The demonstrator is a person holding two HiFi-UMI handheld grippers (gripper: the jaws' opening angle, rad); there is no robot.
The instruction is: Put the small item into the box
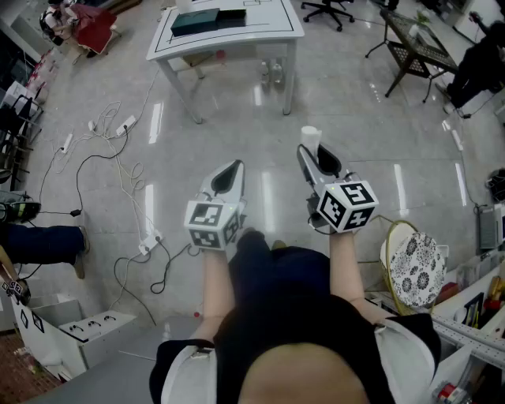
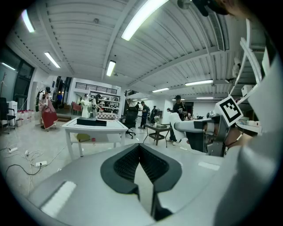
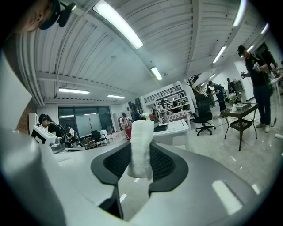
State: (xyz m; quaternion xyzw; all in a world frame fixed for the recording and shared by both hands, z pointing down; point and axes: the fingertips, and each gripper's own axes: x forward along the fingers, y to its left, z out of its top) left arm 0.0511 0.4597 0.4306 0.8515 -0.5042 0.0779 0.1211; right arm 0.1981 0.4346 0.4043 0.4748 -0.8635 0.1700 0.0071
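Observation:
Both grippers are held out in front of the person over the floor, short of a white table [image 1: 229,38] at the far side. A dark green box [image 1: 195,21] lies on that table, with a black one [image 1: 231,16] beside it. My right gripper [image 1: 308,148] is shut on a small white roll [image 1: 311,135], which stands upright between its pads [image 3: 140,150]. My left gripper [image 1: 230,170] is shut and holds nothing; its tips meet [image 2: 140,148]. From the left gripper view the table [image 2: 95,126] and the box [image 2: 91,121] lie ahead to the left.
Cables and power strips [image 1: 118,170] trail over the floor at the left. A black side table [image 1: 418,47] and office chairs stand at the far right. A round patterned seat [image 1: 414,264] and shelving are close on the right. People stand in the distance.

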